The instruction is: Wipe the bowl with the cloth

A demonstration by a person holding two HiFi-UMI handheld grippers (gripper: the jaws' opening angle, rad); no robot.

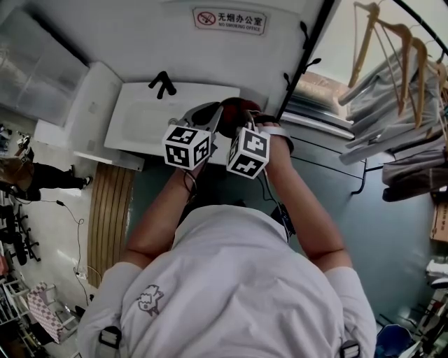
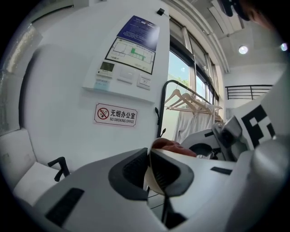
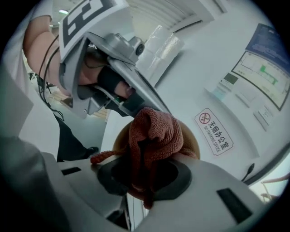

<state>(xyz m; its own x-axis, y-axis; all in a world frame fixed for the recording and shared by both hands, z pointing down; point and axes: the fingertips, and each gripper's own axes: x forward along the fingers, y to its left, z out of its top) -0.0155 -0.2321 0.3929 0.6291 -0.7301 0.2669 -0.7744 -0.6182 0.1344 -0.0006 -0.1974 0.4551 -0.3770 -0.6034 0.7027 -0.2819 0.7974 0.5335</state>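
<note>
Item: bowl point(image 3: 189, 138), held in the air below the no-smoking sign point(image 1: 229, 19), its thin rim pinched between the almost closed jaws of your left gripper point(image 2: 148, 174). Your right gripper point(image 3: 145, 177), also below the sign, was clamped on a bunched reddish cloth point(image 3: 154, 131) that lay up against the bowl. Risk noted: you held the bowl by its rim alone, so a hard push from the cloth would likely have levered it out and dropped it, and the cloth's loose tail could have pulled free.

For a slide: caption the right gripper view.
Right gripper shut on a rust-red cloth at the bowl, whose rim the left gripper clamps.
</note>
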